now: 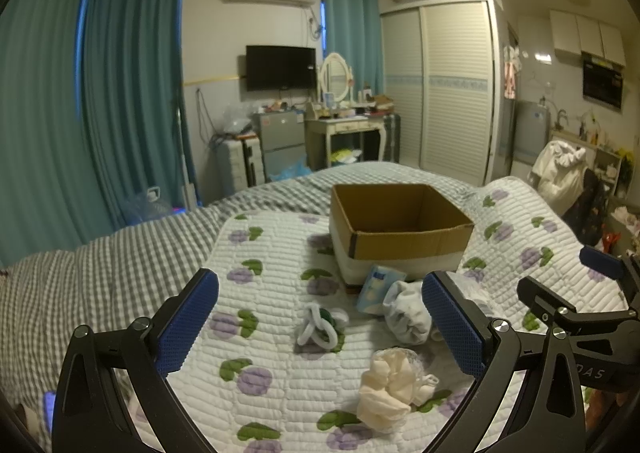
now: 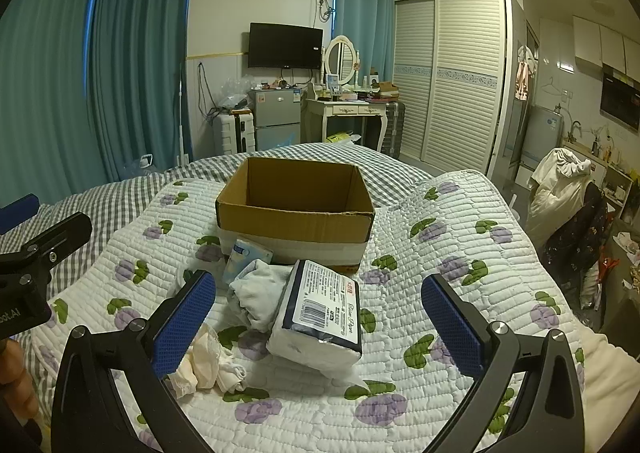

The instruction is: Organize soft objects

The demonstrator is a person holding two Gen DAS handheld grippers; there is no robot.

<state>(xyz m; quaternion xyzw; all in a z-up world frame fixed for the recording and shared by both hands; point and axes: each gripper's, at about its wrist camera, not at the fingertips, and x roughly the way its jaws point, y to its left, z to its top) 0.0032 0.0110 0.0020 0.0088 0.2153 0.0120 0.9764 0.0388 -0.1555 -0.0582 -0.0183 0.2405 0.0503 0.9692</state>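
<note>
An open cardboard box (image 1: 400,229) (image 2: 294,213) stands on the quilted floral bedspread (image 1: 280,353) (image 2: 440,253). In front of it lie a small blue-white packet (image 1: 378,289) (image 2: 244,259), a grey-white cloth bundle (image 1: 408,313) (image 2: 260,293), a white and green scrunchie (image 1: 320,327), a cream lace cloth (image 1: 388,389) (image 2: 202,361) and a wrapped tissue pack (image 2: 320,313). My left gripper (image 1: 320,325) is open above the scrunchie. My right gripper (image 2: 318,325) is open around the tissue pack without touching it. Each gripper shows at the edge of the other's view.
A grey checked blanket (image 1: 100,281) covers the bed's left side. Beyond the bed stand a dressing table (image 2: 346,113), a small fridge (image 2: 276,117), a suitcase (image 2: 232,133) and a white wardrobe (image 2: 452,81). Clothes hang over a chair (image 2: 568,189) at right.
</note>
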